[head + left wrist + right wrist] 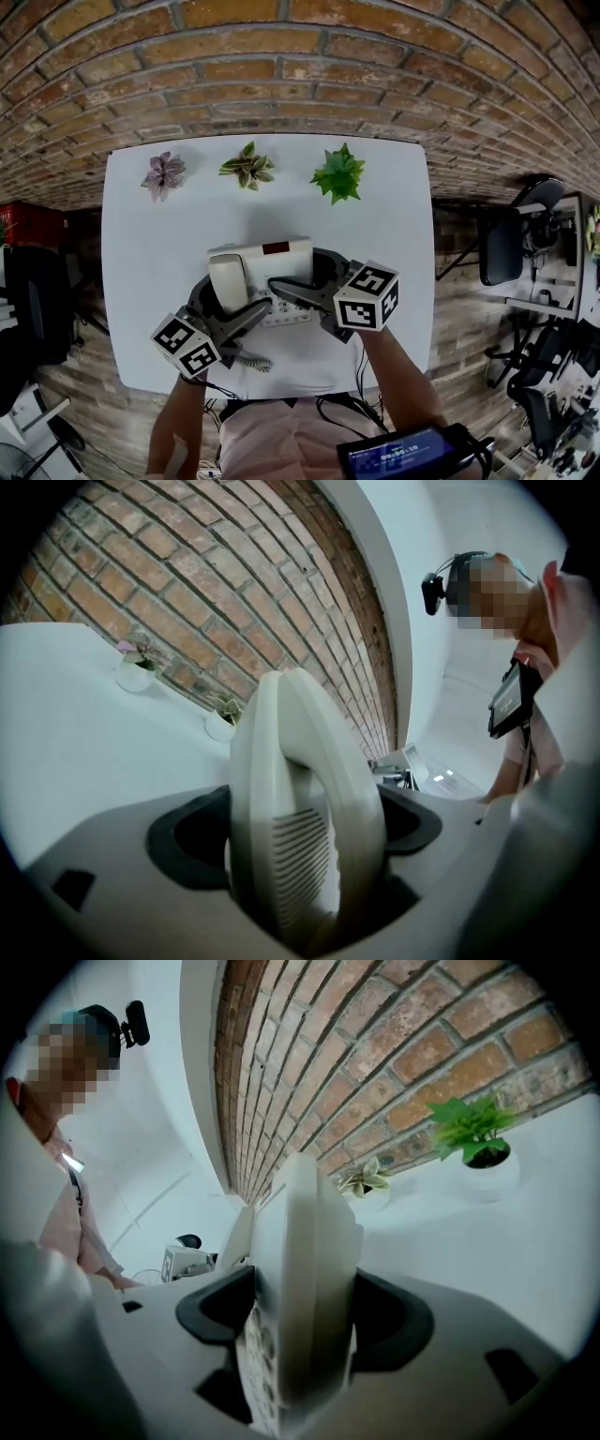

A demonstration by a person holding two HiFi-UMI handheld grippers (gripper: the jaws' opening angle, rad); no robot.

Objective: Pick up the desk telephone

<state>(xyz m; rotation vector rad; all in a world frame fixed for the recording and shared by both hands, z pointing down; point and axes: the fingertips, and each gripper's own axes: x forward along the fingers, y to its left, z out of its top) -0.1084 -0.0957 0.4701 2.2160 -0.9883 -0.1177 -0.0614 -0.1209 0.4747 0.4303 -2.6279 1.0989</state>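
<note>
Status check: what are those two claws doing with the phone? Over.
Left gripper shut on handset. Right gripper shut on telephone base. Nothing crowds it; potted plants stand back by the wall.

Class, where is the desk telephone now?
Head view: the desk telephone is at the near middle of the white table, below the three plants, gripped by the left tool at its handset and the right tool at its base.

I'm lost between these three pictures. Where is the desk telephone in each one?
Head view: telephone at the centre.
Left gripper view: its handset fills the lower centre, close up.
Right gripper view: its keypad body, edge-on, lower centre.
Shared landmark: the middle plant, against the brick wall in all three.
</note>
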